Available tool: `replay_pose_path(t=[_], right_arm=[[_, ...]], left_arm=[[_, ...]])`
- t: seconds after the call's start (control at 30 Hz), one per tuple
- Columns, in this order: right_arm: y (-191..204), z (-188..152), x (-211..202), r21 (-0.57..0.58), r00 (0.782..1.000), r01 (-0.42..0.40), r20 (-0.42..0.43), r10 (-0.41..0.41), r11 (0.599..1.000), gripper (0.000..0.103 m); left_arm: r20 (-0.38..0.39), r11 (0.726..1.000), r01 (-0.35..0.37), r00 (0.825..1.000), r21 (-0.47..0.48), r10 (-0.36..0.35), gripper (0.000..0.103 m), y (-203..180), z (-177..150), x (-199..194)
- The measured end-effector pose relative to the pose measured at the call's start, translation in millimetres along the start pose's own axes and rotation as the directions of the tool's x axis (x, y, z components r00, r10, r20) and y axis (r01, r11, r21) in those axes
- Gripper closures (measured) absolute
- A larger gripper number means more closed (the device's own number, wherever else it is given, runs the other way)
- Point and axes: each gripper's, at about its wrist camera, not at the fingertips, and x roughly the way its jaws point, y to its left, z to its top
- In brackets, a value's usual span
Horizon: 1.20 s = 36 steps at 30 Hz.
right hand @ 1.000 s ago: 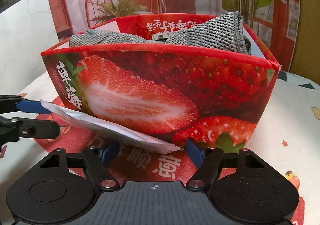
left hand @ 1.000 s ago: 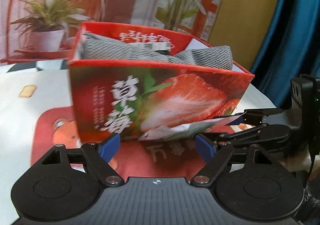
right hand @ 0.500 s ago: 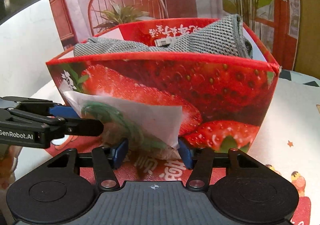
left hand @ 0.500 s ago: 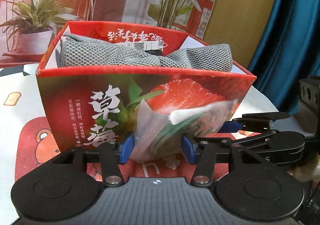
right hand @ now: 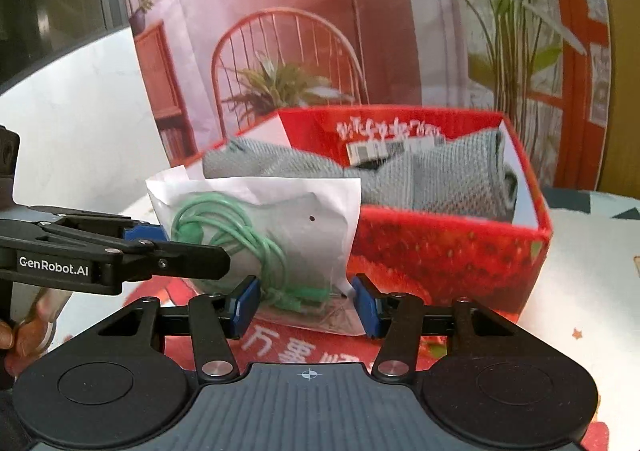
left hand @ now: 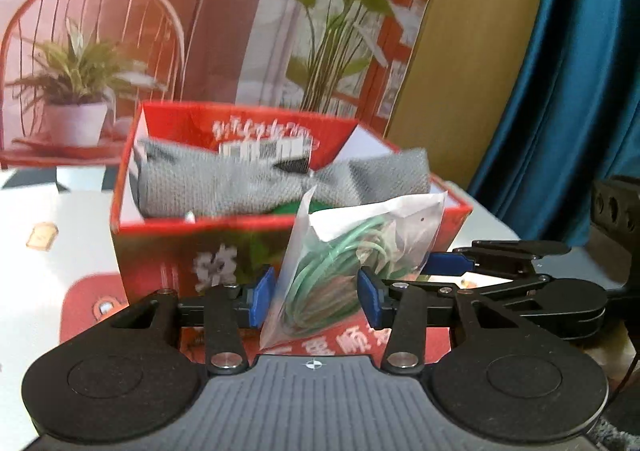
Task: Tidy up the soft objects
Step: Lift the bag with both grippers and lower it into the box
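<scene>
Both tongs have lifted the clear bag (left hand: 340, 263) of green cord off the table since a second ago. It hangs before the red box (right hand: 448, 251), pinched between the closing left gripper (left hand: 316, 299) and closing right gripper (right hand: 306, 305), one at each end.

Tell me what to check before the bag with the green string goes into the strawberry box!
1. Left gripper has the bag: ok, bag between its closing jaws.
2. Right gripper has it too: ok, jaws closing on it.
3. Bag off the mat: ok, hanging in front of the strawberry box.
4. Box open on top: ok.
5. Room inside: not ok, grey knit cloth fills most of it.
6. Bag sealed: cannot tell.
</scene>
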Motion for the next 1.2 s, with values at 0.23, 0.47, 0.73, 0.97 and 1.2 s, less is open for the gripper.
replay_pose_path(t=[0.23, 0.47, 0.73, 0.97, 1.2], right_arm=[[1.5, 26.8, -21.4, 0.004, 0.997, -0.01, 0.081, 0.01, 1.0, 0.055], [-2.3, 61.2, -27.8, -0.002, 0.989, 0.003, 0.146, -0.003, 1.0, 0.055], [-19.7, 83.5, -8.8, 0.021, 0.992, 0.033, 0.12, -0.036, 0.999, 0.055], [-40.4, 69.1, 23.7, 0.098, 0.996, 0.08, 0.016, -0.082, 0.992, 0.055], [-54.0, 58.1, 30.4, 0.121, 0.99, 0.14, -0.011, -0.139, 0.983, 0.054]], left_arm=[[0.079, 1.0, 0.01, 0.997, 0.001, -0.01, 0.055, -8.6, 30.9, -18.4], [0.132, 1.0, 0.013, 0.991, -0.006, -0.012, 0.055, -10.3, 63.4, -14.7], [0.071, 0.999, 0.017, 0.997, -0.049, -0.014, 0.054, 4.1, 77.7, 15.0], [-0.017, 0.996, -0.083, 0.996, -0.038, 0.082, 0.049, 15.5, 67.9, 48.7], [-0.007, 0.989, -0.145, 0.989, -0.006, 0.145, 0.035, 23.1, 63.9, 49.5]])
